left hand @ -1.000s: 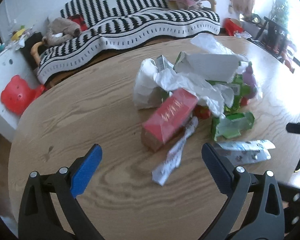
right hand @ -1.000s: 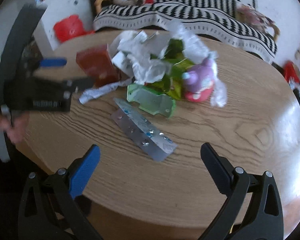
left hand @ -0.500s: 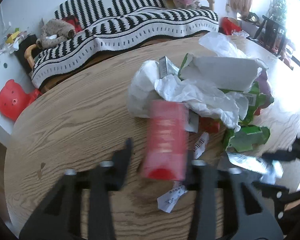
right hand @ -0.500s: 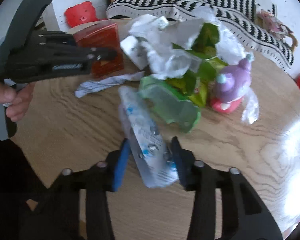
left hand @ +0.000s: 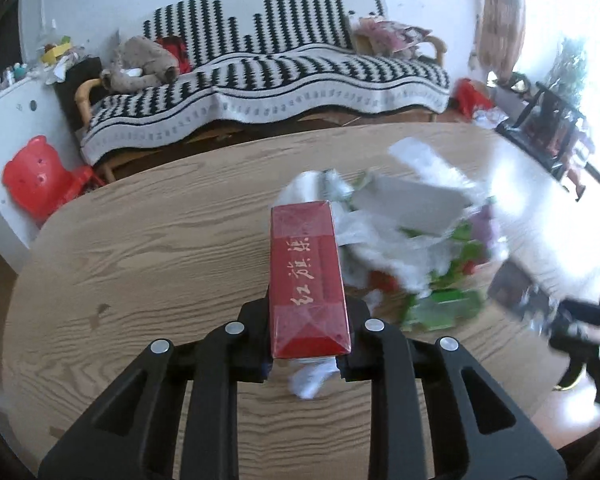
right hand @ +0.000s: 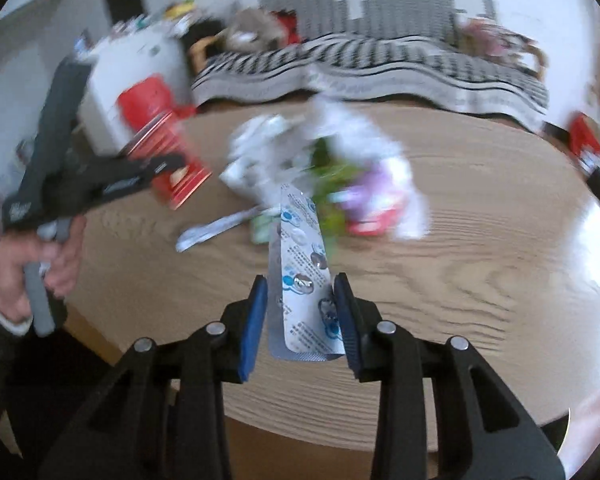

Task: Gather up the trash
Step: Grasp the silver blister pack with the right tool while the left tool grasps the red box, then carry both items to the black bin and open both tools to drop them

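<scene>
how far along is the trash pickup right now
Just started; no bin is in view. In hand: the left gripper is shut on the red box, and the right gripper is shut on the blister pack. Left: the crumpled white paper, green wrappers and white wrapper strip remain on the table.

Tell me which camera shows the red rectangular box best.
The left wrist view: the red rectangular box sits sharp and centred, clamped in the left tongs, its gold lettering visible. The right wrist view shows it only blurred at the left edge.
</scene>
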Tool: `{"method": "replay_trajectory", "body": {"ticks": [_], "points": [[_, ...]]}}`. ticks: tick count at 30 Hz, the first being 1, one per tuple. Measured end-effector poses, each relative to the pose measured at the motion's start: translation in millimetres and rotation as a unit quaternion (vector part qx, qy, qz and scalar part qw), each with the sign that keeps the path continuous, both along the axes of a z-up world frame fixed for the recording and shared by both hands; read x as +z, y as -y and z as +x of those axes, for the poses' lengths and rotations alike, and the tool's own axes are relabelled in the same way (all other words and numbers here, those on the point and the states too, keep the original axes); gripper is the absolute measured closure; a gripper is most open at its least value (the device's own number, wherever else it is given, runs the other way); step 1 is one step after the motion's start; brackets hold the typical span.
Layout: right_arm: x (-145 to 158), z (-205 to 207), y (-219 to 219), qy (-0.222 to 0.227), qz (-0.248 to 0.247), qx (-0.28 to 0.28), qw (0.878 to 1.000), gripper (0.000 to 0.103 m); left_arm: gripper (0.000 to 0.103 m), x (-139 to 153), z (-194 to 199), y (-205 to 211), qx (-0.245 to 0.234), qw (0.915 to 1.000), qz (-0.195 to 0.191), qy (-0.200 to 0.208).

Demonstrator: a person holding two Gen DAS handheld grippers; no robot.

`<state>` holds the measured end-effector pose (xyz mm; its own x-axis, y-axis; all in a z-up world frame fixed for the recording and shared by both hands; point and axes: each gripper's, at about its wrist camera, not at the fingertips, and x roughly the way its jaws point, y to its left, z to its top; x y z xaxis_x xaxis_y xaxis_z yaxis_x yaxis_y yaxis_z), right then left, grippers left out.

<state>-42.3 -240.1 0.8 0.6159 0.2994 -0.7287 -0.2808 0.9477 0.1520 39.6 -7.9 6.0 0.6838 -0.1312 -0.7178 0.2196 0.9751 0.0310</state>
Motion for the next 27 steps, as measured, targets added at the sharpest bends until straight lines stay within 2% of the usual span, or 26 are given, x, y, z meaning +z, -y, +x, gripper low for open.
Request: {"method": "replay_trajectory", "body": {"ticks": [4,9,14,19,25,27], "points": [[9.4,-12.6,64.6,0.012,0.014,-0.088,0.996,0.068,0.081,9.0,-8.4,44.2,-0.049,0.9983,-0.032,0.009],[18.8,-44.1,156.6,0.028,0.024,-0.201,0.979,0.068,0.081,6.8,-33.5,130.2,-0.151,0.9871,-0.054,0.006],[11.9,-92.0,239.0,0.027,0.043,-0.301,0.952,0.068,0.081,-3.1,-65.5,217.2,-0.251,0.9636,-0.088,-0.023],[-9.4,-148.2,311.6,0.004,0.066,-0.386,0.920,0.068,0.081,-23.4,-98.5,308.0,-0.334,0.9365,-0.096,-0.046],[-52.7,-194.2,367.8,-0.052,0.082,-0.444,0.891,0.068,0.081,-62.7,-133.0,386.9,-0.399,0.9085,-0.081,-0.095],[-64.4,-204.4,379.8,-0.072,0.084,-0.454,0.884,0.068,0.081,-71.4,-136.4,399.4,-0.405,0.9048,-0.076,-0.107]]}}
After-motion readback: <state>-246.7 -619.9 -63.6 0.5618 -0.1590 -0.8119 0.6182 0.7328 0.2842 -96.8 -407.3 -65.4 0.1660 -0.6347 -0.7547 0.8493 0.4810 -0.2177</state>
